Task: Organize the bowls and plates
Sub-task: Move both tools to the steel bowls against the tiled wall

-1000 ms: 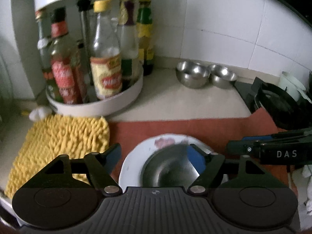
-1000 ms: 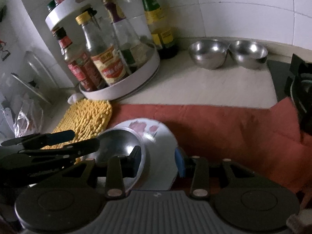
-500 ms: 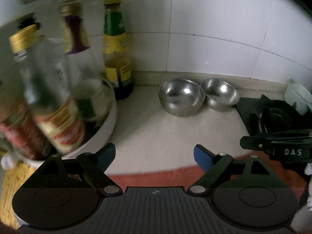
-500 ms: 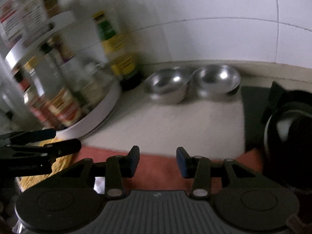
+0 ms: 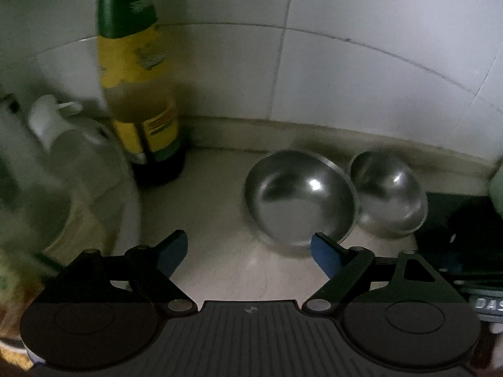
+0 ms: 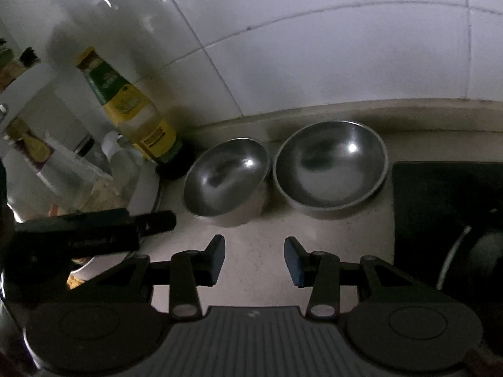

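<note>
Two steel bowls stand side by side on the pale counter by the tiled wall. In the left wrist view the left bowl is just beyond my open, empty left gripper, whose right fingertip is at its near rim; the right bowl touches it. In the right wrist view the left bowl and right bowl lie just ahead of my open, empty right gripper. The left gripper shows there at the left.
A green-and-yellow bottle stands by the wall at the left, next to the white round bottle rack. A black stove top lies right of the bowls. The tiled wall is close behind.
Both grippers have moved forward from the plate and bowl on the red mat to the two steel bowls at the wall. Both stay open and empty.
</note>
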Available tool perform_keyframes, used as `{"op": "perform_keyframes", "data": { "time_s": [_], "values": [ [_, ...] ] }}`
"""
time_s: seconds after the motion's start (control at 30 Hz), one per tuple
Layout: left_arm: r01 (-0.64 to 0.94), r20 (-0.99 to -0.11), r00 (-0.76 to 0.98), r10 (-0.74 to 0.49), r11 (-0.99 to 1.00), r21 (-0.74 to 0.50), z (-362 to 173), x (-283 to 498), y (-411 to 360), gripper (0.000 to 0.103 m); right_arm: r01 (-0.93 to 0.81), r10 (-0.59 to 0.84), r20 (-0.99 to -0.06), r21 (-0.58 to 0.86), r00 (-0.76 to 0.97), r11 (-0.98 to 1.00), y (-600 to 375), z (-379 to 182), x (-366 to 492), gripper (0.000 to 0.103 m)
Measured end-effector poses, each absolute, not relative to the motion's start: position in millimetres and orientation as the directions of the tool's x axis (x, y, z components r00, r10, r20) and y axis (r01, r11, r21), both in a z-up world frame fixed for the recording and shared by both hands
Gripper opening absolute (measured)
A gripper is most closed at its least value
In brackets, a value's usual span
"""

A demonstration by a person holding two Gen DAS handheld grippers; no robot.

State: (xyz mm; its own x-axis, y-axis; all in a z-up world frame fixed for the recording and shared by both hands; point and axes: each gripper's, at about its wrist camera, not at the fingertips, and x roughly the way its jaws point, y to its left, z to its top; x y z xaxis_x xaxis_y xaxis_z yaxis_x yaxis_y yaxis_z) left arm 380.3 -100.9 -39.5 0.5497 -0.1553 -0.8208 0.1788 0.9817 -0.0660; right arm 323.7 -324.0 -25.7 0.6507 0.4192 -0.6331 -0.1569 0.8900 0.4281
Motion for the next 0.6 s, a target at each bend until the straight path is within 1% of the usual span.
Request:
{"op": "perform_keyframes", "data": {
  "time_s": [0.1, 0.2, 0.37, 0.43, 0.5, 0.57, 0.6],
  "values": [
    [0.246, -0.807, 0.554, -0.204, 0.966, -0.076, -34, 386, -116, 0.090, -0.145, 0.433, -0.643, 0.451, 0.631, 0.881, -338, -31, 335, 0.039],
    [0.317, -0.798, 0.551, -0.245, 0.946, -0.072, -30, 395, -139, 0.090, -0.121, 0.404, -0.647, 0.435, 0.646, 0.892, -358, -31, 335, 0.039],
    [0.397, -0.792, 0.552, -0.261, 0.918, -0.025, -28, 422, -179, 0.091, -0.036, 0.309, -0.647, 0.398, 0.697, 0.917, -395, -24, 339, 0.039],
    [0.411, -0.798, 0.549, -0.249, 0.912, -0.001, -33, 433, -192, 0.090, -0.013, 0.301, -0.646, 0.411, 0.701, 0.911, -405, -24, 343, 0.039],
    [0.447, -0.799, 0.540, -0.266, 0.894, 0.004, -40, 443, -205, 0.090, 0.006, 0.303, -0.651, 0.428, 0.695, 0.904, -408, -28, 348, 0.039],
    [0.469, -0.813, 0.527, -0.248, 0.882, 0.035, -49, 454, -216, 0.087, 0.006, 0.320, -0.653, 0.446, 0.687, 0.895, -409, -33, 352, 0.039],
    [0.476, -0.822, 0.519, -0.235, 0.878, 0.050, -56, 459, -221, 0.080, 0.011, 0.324, -0.653, 0.454, 0.684, 0.891, -409, -36, 354, 0.039]
  ]
}}
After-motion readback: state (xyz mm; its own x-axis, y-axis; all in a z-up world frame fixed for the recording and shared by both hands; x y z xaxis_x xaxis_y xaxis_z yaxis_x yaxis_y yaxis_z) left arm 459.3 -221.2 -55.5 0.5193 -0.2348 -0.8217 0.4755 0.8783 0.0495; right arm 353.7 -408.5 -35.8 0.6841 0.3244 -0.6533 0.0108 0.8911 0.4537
